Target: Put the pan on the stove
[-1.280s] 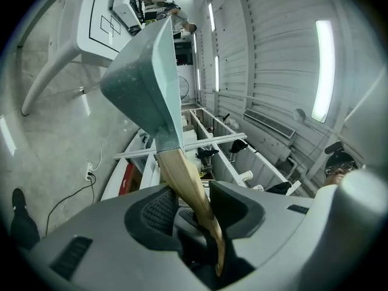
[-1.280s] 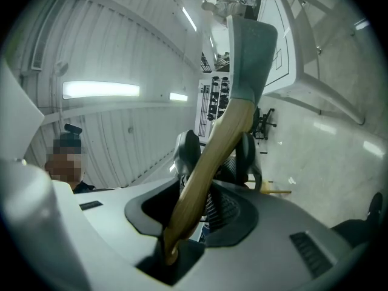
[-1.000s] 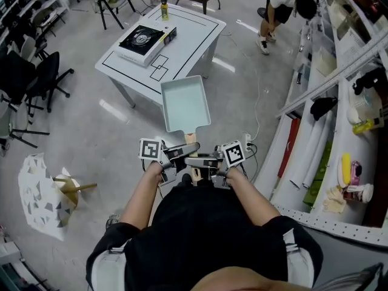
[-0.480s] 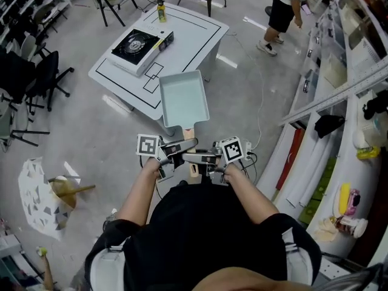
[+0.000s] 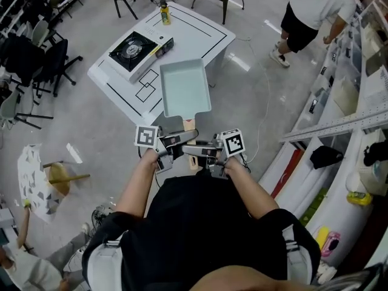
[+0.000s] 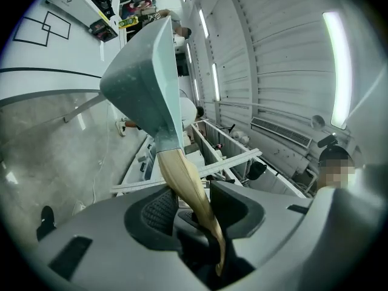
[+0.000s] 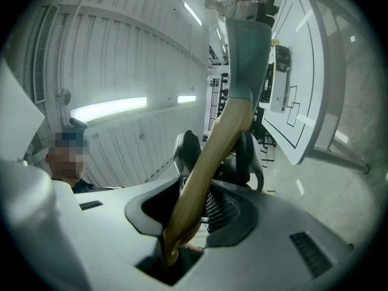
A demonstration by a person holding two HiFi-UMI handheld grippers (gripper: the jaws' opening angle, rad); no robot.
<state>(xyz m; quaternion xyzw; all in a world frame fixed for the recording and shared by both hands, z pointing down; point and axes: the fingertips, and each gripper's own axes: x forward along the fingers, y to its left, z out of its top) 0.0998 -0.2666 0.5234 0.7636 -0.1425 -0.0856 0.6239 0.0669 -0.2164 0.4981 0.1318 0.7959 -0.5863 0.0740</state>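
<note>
The head view looks steeply down from high above the pan (image 5: 185, 88). Both gripper views sit close behind the pan, sighting along its handle (image 6: 188, 187) from opposite sides. All three share the pan and, beyond it, the table (image 5: 200, 38)

We've got a white table (image 5: 203, 36) with a yellow bottle (image 5: 164, 14) on it. Black chairs (image 5: 33, 58) off left, a person (image 5: 315, 8) top-right.

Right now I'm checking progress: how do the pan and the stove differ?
The pan is pale green; the stove is black-topped. The pan is held in the air, left gripper and right gripper shut on its handle; the stove sits on the white table. Both are rectangular.
</note>
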